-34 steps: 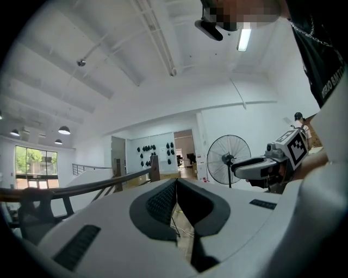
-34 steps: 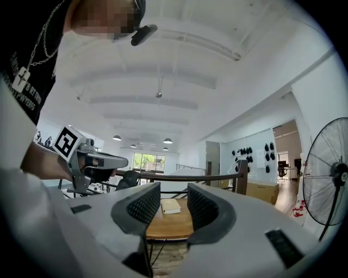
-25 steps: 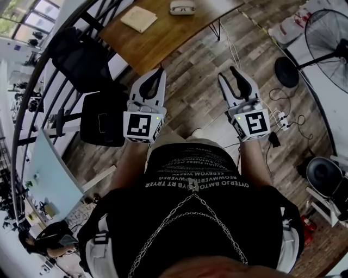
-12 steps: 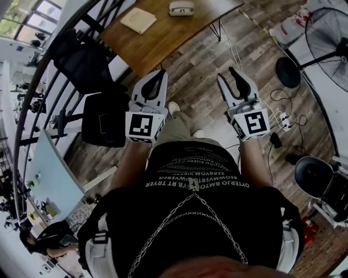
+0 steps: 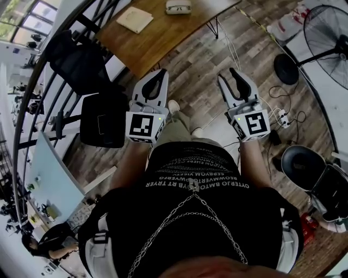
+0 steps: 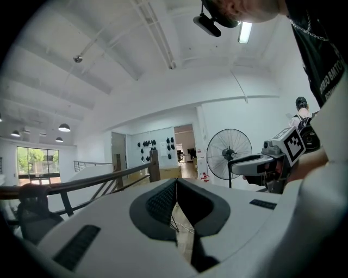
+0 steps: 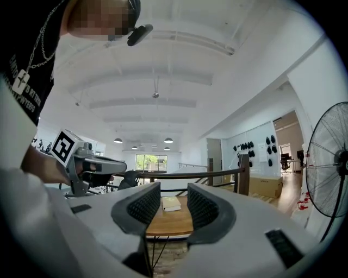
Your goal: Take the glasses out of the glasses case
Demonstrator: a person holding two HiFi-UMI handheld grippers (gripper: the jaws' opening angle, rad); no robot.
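Glasses case [image 5: 178,6] 1, left tool [image 5: 161,71] closed, right tool [image 5: 227,74] parted

COUNT | grippers: 2 (left gripper [image 5: 161,71], right gripper [image 5: 227,73]) | wooden table [image 5: 163,40]: 1 | glasses case [image 5: 178,6], table's far edge: 1 | notebook [image 5: 135,19], toward table's left edge: 1 | pedestal fan [image 5: 326,32]: 1 | power strip [image 5: 281,119], floor: 1
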